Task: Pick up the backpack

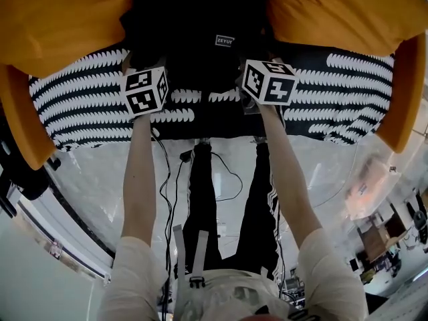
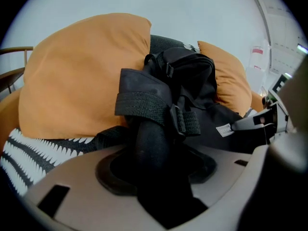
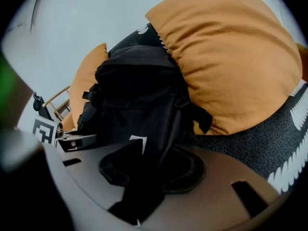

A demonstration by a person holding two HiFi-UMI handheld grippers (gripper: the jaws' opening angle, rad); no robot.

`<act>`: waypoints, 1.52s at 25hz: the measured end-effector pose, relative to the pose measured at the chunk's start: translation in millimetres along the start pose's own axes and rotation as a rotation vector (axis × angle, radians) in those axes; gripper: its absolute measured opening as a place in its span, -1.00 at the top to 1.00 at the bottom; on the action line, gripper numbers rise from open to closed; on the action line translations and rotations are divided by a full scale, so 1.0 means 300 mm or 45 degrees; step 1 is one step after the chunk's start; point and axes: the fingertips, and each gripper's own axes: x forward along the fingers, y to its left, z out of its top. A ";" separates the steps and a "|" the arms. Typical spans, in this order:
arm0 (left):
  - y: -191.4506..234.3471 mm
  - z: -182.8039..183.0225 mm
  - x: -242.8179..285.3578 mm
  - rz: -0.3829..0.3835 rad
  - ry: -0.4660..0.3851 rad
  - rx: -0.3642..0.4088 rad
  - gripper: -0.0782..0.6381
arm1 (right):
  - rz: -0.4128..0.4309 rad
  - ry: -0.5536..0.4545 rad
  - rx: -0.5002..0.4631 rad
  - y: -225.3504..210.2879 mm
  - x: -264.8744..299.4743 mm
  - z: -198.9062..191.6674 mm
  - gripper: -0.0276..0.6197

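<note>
A black backpack (image 1: 200, 25) leans upright against the sofa back between two orange cushions. In the left gripper view its padded shoulder strap (image 2: 149, 138) runs down between the jaws of my left gripper (image 2: 154, 172), which are shut on it. In the right gripper view the backpack (image 3: 134, 90) fills the middle, and a fold of its black fabric by the white label lies pinched in my right gripper (image 3: 144, 172). From the head view both grippers, left (image 1: 146, 64) and right (image 1: 257, 62), sit at the pack's lower front, their fingertips hidden by the marker cubes.
Orange cushions (image 1: 60, 19) (image 1: 348, 12) press against both sides of the pack. The seat (image 1: 87, 105) is black with white stripes, with orange sofa arms (image 1: 20, 126) (image 1: 401, 99) at each end. Cables (image 1: 231, 179) lie on the floor by my legs.
</note>
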 end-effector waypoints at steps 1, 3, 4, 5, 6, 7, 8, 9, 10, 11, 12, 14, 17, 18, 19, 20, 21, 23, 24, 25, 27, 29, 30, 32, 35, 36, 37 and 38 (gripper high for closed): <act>0.002 0.000 -0.006 -0.010 0.001 -0.018 0.11 | 0.000 0.005 -0.017 0.002 0.000 0.000 0.49; 0.012 -0.005 -0.023 -0.016 -0.001 -0.047 0.29 | -0.008 0.009 -0.049 0.007 -0.003 -0.003 0.53; 0.015 -0.008 -0.032 -0.014 -0.001 -0.053 0.32 | -0.017 0.010 -0.063 0.010 -0.005 -0.005 0.55; 0.015 -0.012 -0.039 -0.012 -0.001 -0.053 0.34 | -0.026 0.011 -0.075 0.013 -0.008 -0.008 0.55; 0.013 -0.016 -0.045 -0.008 0.002 -0.048 0.35 | -0.035 0.012 -0.085 0.016 -0.011 -0.009 0.56; 0.009 -0.018 -0.052 -0.006 0.004 -0.042 0.35 | -0.045 0.015 -0.093 0.019 -0.017 -0.011 0.57; 0.005 -0.020 -0.061 -0.004 0.006 -0.037 0.37 | -0.054 0.019 -0.101 0.023 -0.024 -0.012 0.58; 0.000 -0.020 -0.072 -0.002 0.006 -0.035 0.38 | -0.062 0.022 -0.110 0.028 -0.033 -0.011 0.59; -0.005 -0.020 -0.084 -0.001 0.004 -0.034 0.39 | -0.069 0.026 -0.119 0.033 -0.043 -0.008 0.59; -0.011 -0.017 -0.096 0.000 0.000 -0.034 0.40 | -0.073 0.028 -0.128 0.037 -0.054 -0.002 0.60; -0.017 -0.011 -0.108 0.002 -0.006 -0.034 0.41 | -0.075 0.028 -0.138 0.040 -0.065 0.006 0.60; -0.035 0.001 -0.130 0.006 -0.021 -0.024 0.42 | -0.077 0.027 -0.152 0.040 -0.088 0.019 0.61; -0.063 0.012 -0.165 0.009 -0.030 -0.005 0.44 | -0.078 0.025 -0.156 0.038 -0.127 0.022 0.62; -0.069 0.019 -0.175 0.008 -0.030 0.000 0.44 | -0.079 0.021 -0.156 0.041 -0.140 0.027 0.62; -0.069 0.028 -0.185 0.007 -0.031 0.004 0.44 | -0.080 0.014 -0.157 0.047 -0.152 0.034 0.62; -0.065 0.040 -0.198 0.008 -0.034 0.008 0.45 | -0.080 0.006 -0.157 0.059 -0.163 0.043 0.63; -0.058 0.052 -0.215 0.010 -0.039 0.011 0.45 | -0.079 -0.003 -0.157 0.075 -0.175 0.053 0.64; -0.042 0.080 -0.261 0.017 -0.054 0.016 0.45 | -0.077 -0.021 -0.160 0.115 -0.204 0.075 0.64; -0.037 0.097 -0.287 0.019 -0.063 0.018 0.45 | -0.078 -0.031 -0.164 0.135 -0.222 0.088 0.64; -0.033 0.116 -0.312 0.020 -0.073 0.021 0.45 | -0.079 -0.041 -0.167 0.153 -0.242 0.104 0.64; -0.032 0.159 -0.353 0.024 -0.093 0.024 0.45 | -0.086 -0.062 -0.179 0.181 -0.282 0.143 0.64; -0.033 0.208 -0.385 0.031 -0.118 0.021 0.45 | -0.094 -0.090 -0.201 0.204 -0.320 0.192 0.64; -0.034 0.232 -0.403 0.034 -0.131 0.016 0.46 | -0.096 -0.102 -0.214 0.217 -0.341 0.218 0.64; -0.039 0.281 -0.451 0.032 -0.149 0.005 0.46 | -0.098 -0.119 -0.232 0.245 -0.393 0.265 0.64; -0.057 0.379 -0.553 0.016 -0.179 0.013 0.46 | -0.103 -0.147 -0.247 0.297 -0.499 0.343 0.65; -0.058 0.424 -0.589 0.016 -0.197 0.021 0.46 | -0.103 -0.165 -0.254 0.319 -0.534 0.379 0.65; -0.055 0.478 -0.623 0.021 -0.223 0.031 0.46 | -0.100 -0.190 -0.262 0.343 -0.567 0.423 0.65; -0.049 0.539 -0.655 0.028 -0.253 0.042 0.47 | -0.096 -0.220 -0.270 0.368 -0.598 0.475 0.65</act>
